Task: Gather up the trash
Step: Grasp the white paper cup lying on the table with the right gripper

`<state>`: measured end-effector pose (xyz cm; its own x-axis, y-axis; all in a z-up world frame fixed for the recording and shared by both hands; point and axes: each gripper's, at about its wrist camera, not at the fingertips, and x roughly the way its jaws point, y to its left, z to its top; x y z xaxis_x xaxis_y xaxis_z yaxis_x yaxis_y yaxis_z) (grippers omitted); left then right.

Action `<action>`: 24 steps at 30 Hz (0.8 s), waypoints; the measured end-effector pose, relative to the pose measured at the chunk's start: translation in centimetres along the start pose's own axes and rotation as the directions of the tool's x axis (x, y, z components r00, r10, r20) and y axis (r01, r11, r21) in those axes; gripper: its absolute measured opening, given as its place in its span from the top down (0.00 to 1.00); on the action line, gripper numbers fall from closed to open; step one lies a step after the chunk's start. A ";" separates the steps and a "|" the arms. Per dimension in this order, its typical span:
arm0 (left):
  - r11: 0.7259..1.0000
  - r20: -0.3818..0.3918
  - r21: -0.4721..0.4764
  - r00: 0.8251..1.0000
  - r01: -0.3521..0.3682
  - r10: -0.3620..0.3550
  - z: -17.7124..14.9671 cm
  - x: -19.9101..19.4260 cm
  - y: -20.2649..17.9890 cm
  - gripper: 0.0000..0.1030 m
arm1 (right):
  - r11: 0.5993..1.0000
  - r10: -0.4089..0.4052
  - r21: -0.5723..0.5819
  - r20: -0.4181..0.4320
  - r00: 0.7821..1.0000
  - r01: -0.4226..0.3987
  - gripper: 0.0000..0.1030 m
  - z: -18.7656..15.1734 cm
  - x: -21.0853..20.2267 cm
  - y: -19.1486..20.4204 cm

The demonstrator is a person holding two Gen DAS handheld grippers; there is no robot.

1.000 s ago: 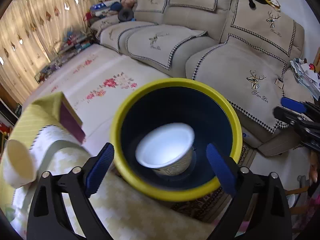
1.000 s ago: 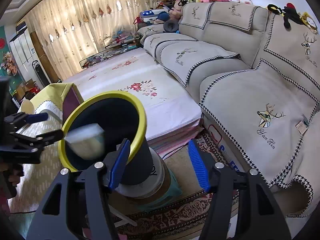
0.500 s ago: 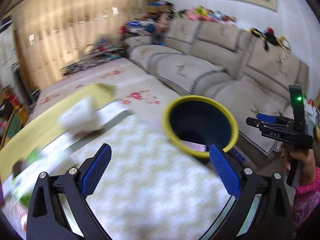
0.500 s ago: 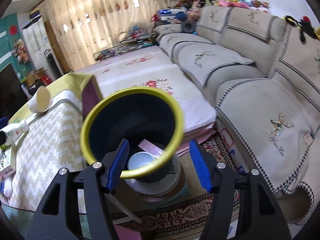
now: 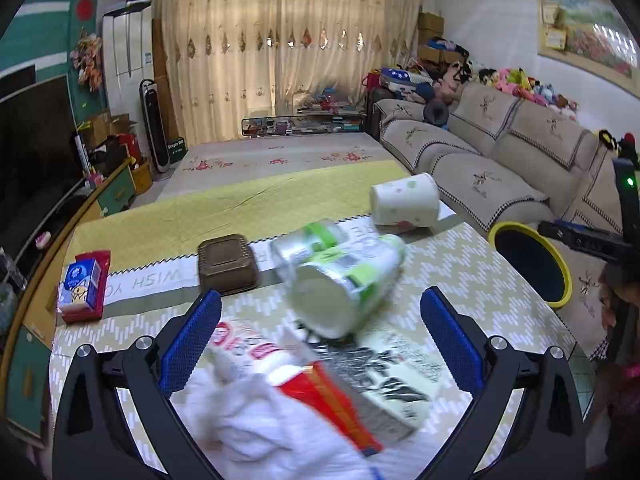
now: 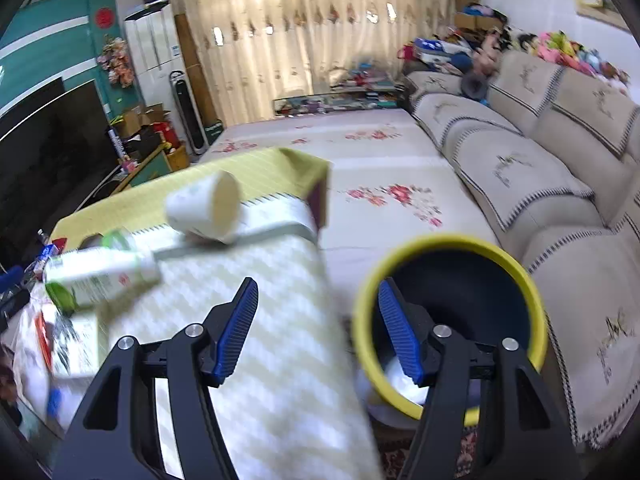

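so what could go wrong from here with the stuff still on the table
The paper cup lies on its side near the table's far edge and could roll off. The two bottles are heaped on a carton, so grabbing one with the open left gripper may knock the other away from the yellow-rimmed bin.

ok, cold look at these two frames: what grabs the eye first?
The white-and-green bottle lying on its side mid-table, straight ahead of the open, empty left gripper. Behind it a spotted paper cup lies tipped near the table's far edge. Off the table's sofa side stands the yellow-rimmed bin, right behind the empty right gripper.
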<state>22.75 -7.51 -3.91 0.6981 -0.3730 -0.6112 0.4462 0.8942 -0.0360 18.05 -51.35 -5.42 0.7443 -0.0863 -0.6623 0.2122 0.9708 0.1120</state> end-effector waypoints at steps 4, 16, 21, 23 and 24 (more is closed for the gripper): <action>1.000 0.014 -0.007 1.000 0.000 0.000 -1.0 0.2 2.2 0.05 | 0.999 0.036 -0.031 0.005 0.999 -0.036 0.42 3.0 2.9 5.2; 0.993 0.002 -0.067 0.995 0.095 -0.095 -1.4 0.9 2.3 0.05 | 0.999 0.017 -0.051 0.011 1.000 -0.016 0.15 7.1 10.9 13.8; 0.994 -0.008 -0.061 0.996 0.086 -0.087 -1.4 1.2 1.8 0.05 | 0.991 -0.090 -0.102 0.000 0.996 0.089 0.10 7.2 13.0 15.4; 0.994 -0.010 -0.061 0.996 0.085 -0.086 -1.5 1.2 1.7 0.05 | 0.990 -0.099 -0.101 -0.029 0.995 0.096 0.10 7.3 14.1 15.7; 0.994 -0.010 -0.062 0.996 0.086 -0.087 -1.6 1.2 1.7 0.05 | 0.990 -0.101 -0.100 -0.037 0.994 0.097 0.10 7.3 14.6 15.8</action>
<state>23.49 -6.08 -5.96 0.6510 -0.4466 -0.6138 0.4689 0.8725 -0.1374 36.85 -38.89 -7.93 0.6950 -0.1754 -0.6973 0.2189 0.9754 -0.0272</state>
